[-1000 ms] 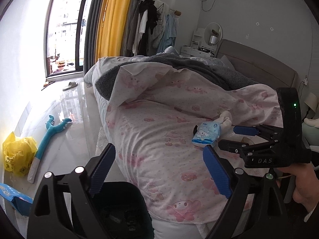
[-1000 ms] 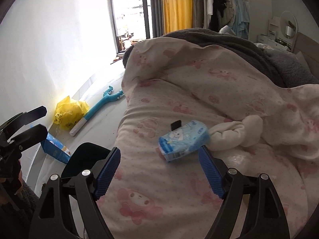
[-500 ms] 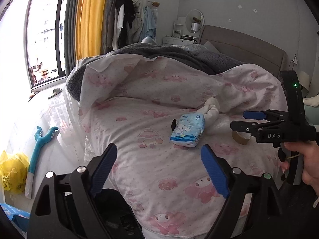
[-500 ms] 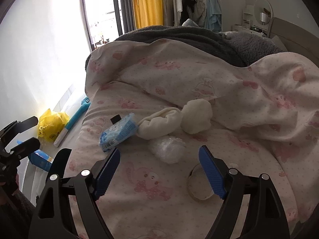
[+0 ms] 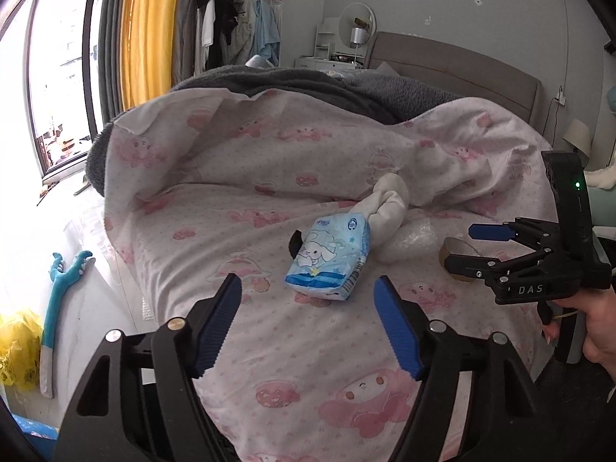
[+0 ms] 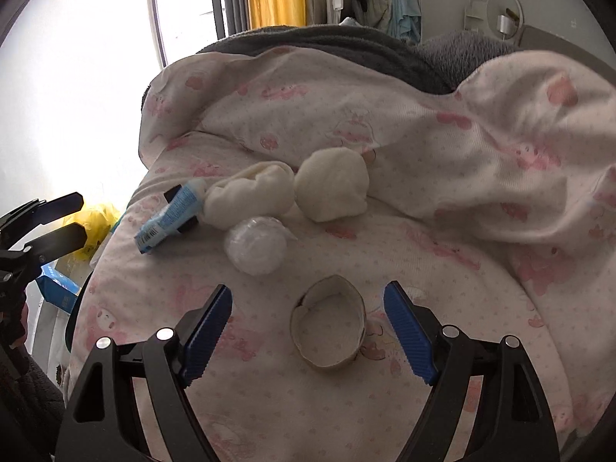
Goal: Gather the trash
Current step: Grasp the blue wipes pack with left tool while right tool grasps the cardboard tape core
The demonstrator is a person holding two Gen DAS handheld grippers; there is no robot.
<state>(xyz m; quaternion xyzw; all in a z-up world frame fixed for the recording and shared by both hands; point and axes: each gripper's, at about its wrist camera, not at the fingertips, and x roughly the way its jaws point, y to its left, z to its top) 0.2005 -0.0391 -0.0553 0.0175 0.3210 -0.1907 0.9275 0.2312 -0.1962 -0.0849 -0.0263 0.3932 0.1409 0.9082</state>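
My left gripper (image 5: 308, 308) hangs over the bed, its jaws apart with nothing gripped; they have just been closing in, and the blue tissue pack (image 5: 329, 258) lies on the cover just beyond the tips, not touched. My right gripper (image 6: 308, 327) is open wide as well, empty, with the cardboard tape ring (image 6: 327, 327) lying flat on the cover between its two blue pads, clear of both.

The bed is spread with a pale quilt (image 6: 442, 254) printed with pink cartoon figures, bunched up toward the far side, and a grey blanket (image 5: 308, 81) is heaped beyond it. Near the middle of the bed sit a rolled white sock bundle (image 6: 250, 192), a second white ball (image 6: 331, 184) beside it, and a crumpled clear plastic wad (image 6: 256, 246) just in front of them. The tissue pack touches the sock bundle.

Off the left edge of the bed, on the floor, lie a blue back scratcher (image 5: 61, 300) and a yellow bag (image 5: 17, 350). A yellow curtain (image 5: 148, 34) hangs by the bright window, with clothes (image 5: 235, 19) on a rail beside it.
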